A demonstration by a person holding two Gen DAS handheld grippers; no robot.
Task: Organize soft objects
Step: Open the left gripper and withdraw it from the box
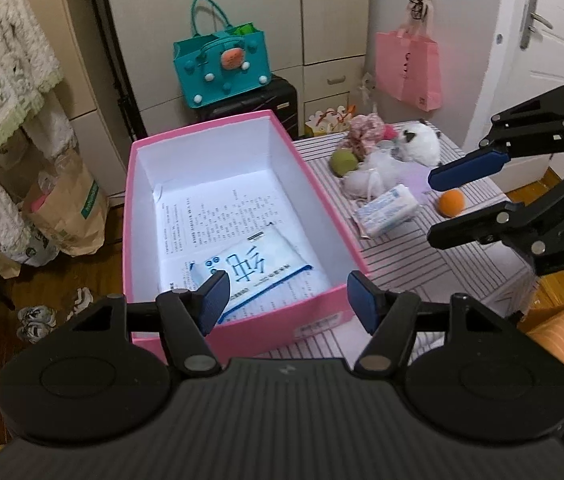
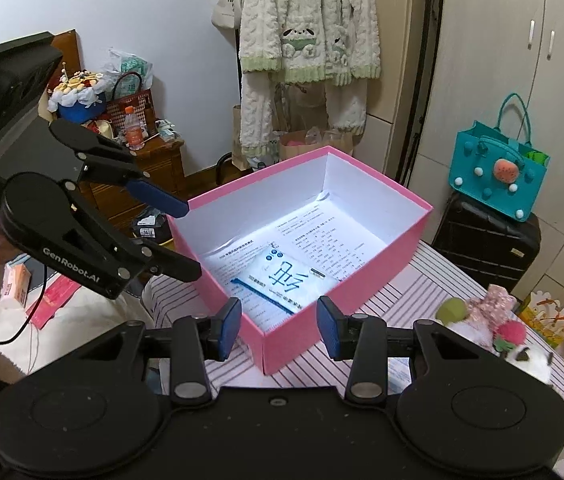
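A pink box (image 1: 242,332) with a white inside stands on the striped table (image 1: 422,268). A white soft pack with blue print (image 1: 258,268) lies in it on printed paper; it also shows in the right wrist view (image 2: 286,276). My left gripper (image 1: 286,300) is open and empty over the box's near edge. My right gripper (image 2: 278,326) is open and empty at the box's near corner (image 2: 266,354). On the table beyond lie a tissue pack (image 1: 388,210), an orange ball (image 1: 452,202), a green ball (image 1: 343,161), a white plush (image 1: 422,144) and pink fabric (image 1: 366,130).
A teal bag (image 1: 222,64) sits on a black suitcase (image 1: 274,100) behind the box. A pink bag (image 1: 408,68) hangs on the wall. Paper bags (image 1: 66,208) stand on the floor at left. Fluffy robes (image 2: 306,40) hang nearby.
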